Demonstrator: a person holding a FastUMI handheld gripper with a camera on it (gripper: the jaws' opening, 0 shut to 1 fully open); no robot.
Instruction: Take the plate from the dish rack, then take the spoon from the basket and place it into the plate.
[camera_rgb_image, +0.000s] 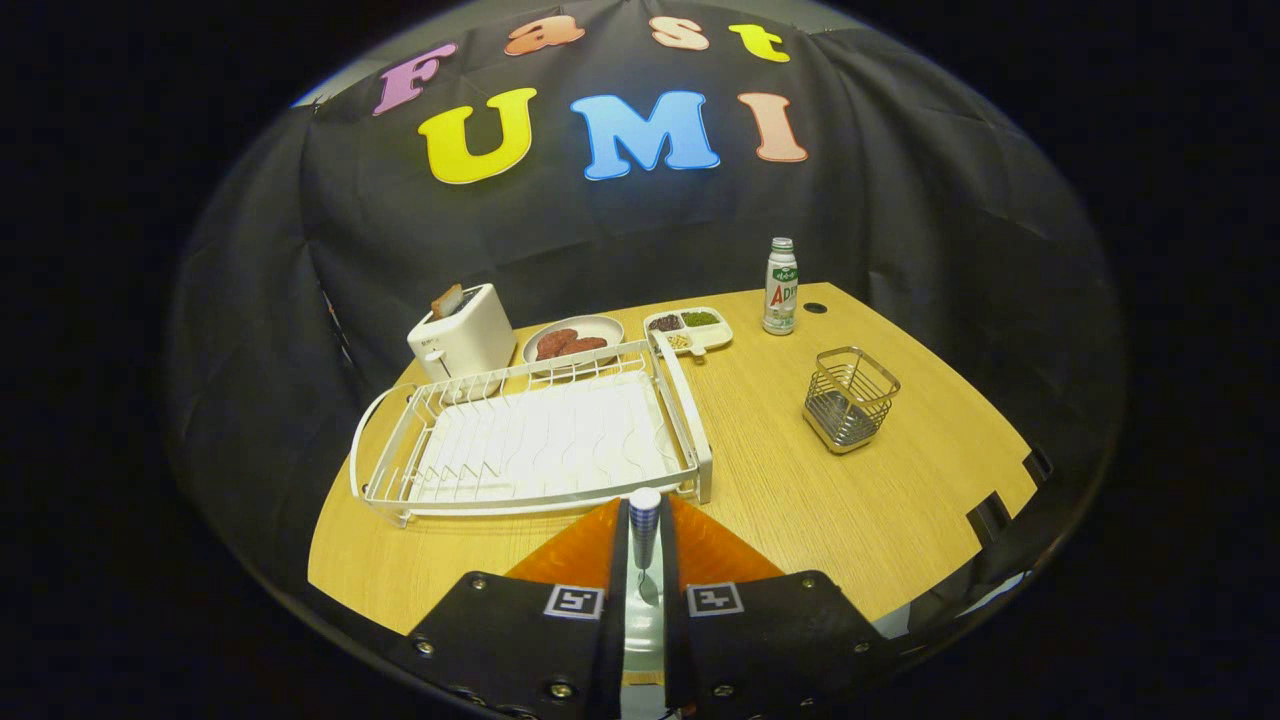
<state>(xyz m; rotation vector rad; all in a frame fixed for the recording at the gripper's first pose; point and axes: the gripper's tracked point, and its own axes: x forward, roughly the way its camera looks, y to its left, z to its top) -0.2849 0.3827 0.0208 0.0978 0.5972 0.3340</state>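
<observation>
The gripper (644, 560) is clenched on the spoon (644, 525), just in front of the white dish rack (540, 430), w/ the wire basket (850, 398) off to the rack's right & toaster (462, 335), food plate (573, 340), bottle (780, 286) behind it.

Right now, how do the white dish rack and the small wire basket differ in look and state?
The dish rack is wide, low and white, lying just beyond the fingers; the wire basket is small, tall, square and bare metal, standing off to the rack's right. The rack has a white tray beneath its wires; the basket does not. Both are wire-built, sit on the wooden table and look empty. The gripper is shut on a spoon.
</observation>
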